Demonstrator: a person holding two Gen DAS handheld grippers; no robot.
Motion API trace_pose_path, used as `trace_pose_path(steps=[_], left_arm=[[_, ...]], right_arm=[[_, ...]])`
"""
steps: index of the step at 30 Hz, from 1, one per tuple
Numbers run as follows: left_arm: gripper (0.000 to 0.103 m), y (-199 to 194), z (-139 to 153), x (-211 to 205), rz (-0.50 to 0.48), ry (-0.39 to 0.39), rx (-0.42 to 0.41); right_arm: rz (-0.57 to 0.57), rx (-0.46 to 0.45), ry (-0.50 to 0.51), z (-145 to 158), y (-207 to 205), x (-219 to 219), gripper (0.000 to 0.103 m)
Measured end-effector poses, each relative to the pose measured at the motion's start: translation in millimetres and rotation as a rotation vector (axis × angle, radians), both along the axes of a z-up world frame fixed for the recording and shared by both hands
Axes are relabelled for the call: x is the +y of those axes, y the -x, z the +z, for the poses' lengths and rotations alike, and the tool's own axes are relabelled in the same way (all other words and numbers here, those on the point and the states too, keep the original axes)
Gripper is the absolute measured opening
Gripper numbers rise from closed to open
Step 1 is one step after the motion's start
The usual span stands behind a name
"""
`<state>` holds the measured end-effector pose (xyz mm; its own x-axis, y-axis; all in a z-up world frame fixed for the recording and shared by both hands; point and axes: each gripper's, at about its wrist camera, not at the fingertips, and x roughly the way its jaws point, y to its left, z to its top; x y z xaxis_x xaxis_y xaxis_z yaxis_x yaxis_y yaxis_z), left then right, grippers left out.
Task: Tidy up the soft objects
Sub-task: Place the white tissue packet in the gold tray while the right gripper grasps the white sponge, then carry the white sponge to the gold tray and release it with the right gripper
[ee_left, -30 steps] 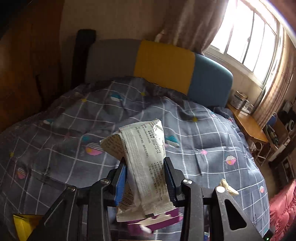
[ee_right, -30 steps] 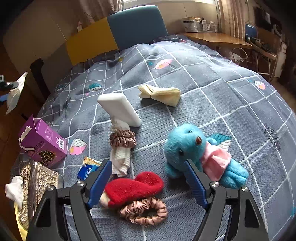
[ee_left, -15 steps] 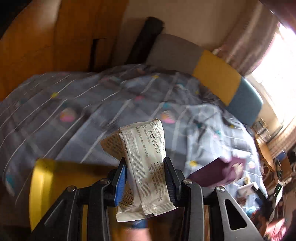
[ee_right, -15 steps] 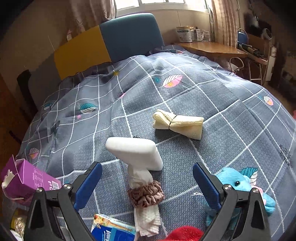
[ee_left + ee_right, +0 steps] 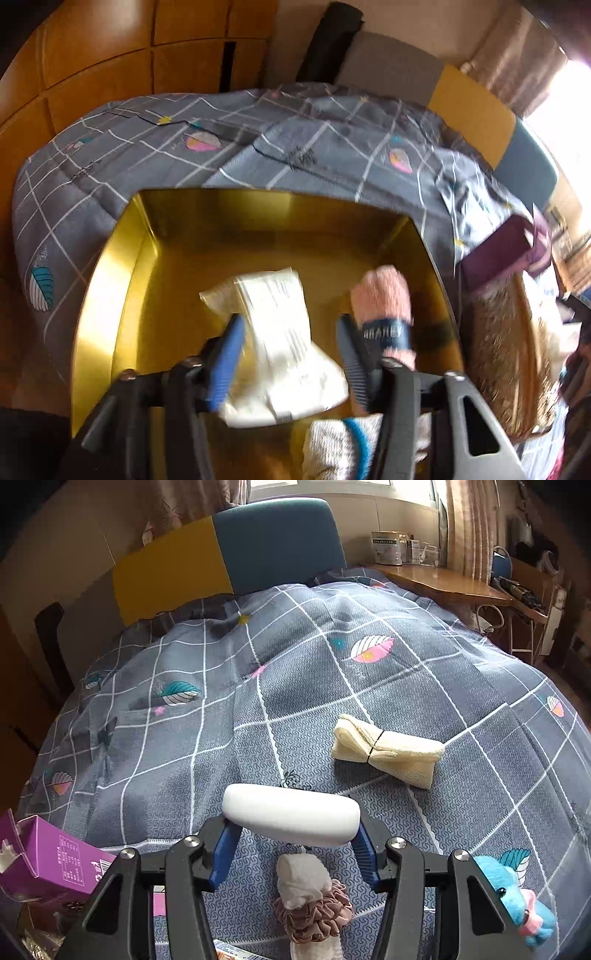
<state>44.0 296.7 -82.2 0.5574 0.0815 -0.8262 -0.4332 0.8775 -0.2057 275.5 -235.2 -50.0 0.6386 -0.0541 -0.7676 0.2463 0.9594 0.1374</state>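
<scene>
1. Left gripper (image 5: 288,354) hangs over the gold metal tray (image 5: 110,280), which sits at the bed's edge beside the wooden wardrobe panels (image 5: 92,48). Its jaws are spread; the white printed soft packet (image 5: 280,332) lies loose between them, on or just above the tray floor. The view is blurred, so I cannot tell whether it is touching.
2. Also in the tray: a pink rolled sock with a dark band (image 5: 384,310) just beside the right finger, and a grey knit sock with a blue stripe (image 5: 340,446) under the gripper body.
3. Right gripper (image 5: 291,845) is spread, with the white soft block (image 5: 291,816) sitting between the fingertips on the grey checked quilt (image 5: 221,720). I cannot tell whether the pads are touching it.
4. Risks:
   - Packet may catch on a finger on withdrawal and drag back out.
   - Right finger may nudge the pink sock towards the tray wall.
   - Block is wide; an off-centre pinch could tip it onto the white cloth roll in a brown scrunchie (image 5: 306,897) just below it.
   - Soft quilt gives under pressure, so fingertips may snag fabric.
5. Room: the quilt is open towards the headboard. The cream tied cloth roll (image 5: 388,749) lies to the right, apart from the block. The purple carton (image 5: 48,864) and the blue plush toy (image 5: 513,893) crowd the near edge.
</scene>
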Motion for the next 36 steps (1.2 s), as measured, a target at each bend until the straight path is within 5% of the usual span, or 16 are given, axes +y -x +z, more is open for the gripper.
trace_pose_path(steps=[4, 21, 36], left_arm=[[0.068, 4.7, 2.0, -12.6, -0.034, -0.043, -0.006], [0.068, 39.9, 17.9, -50.2, -0.137, -0.077, -0.040], [0.068, 72.2, 18.7, -47.7, -0.154, -0.083, -0.074]], right_arm=[[0.001, -0.003, 0.003, 14.0, -0.5, -4.2, 0.055], [0.126, -0.071, -0.046, 78.5, 9.2, 31.9, 0.055], [0.753, -0.087, -0.209, 134.7, 76.9, 207.5, 0.056]])
